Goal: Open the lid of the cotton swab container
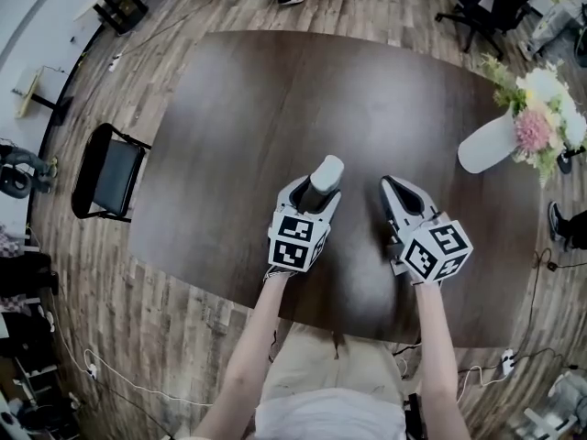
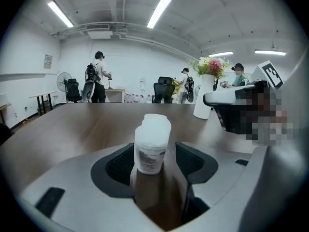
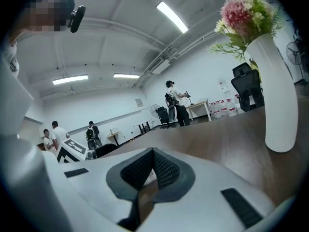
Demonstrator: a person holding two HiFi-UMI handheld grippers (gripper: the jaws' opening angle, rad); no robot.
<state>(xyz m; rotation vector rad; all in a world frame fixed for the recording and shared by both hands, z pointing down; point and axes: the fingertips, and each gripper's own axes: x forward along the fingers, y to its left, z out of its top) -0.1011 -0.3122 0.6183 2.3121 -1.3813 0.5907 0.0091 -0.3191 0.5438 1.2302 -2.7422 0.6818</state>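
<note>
A small white cotton swab container (image 1: 326, 176) (image 2: 151, 147) stands upright on the dark wooden table (image 1: 257, 108). Its white cap sits a little offset toward the back at the top; I cannot tell whether it is lifted. My left gripper (image 1: 315, 193) (image 2: 153, 162) is open, its dark pads (image 2: 119, 164) standing apart on either side of the container without pressing on it. To the right, my right gripper (image 1: 393, 191) (image 3: 151, 172) is shut with nothing between its jaws, clear of the container.
A white vase of flowers (image 1: 492, 139) (image 2: 203, 96) (image 3: 276, 96) stands at the table's far right. A black chair (image 1: 111, 173) sits off the left edge. People, office chairs and desks stand in the room beyond the table.
</note>
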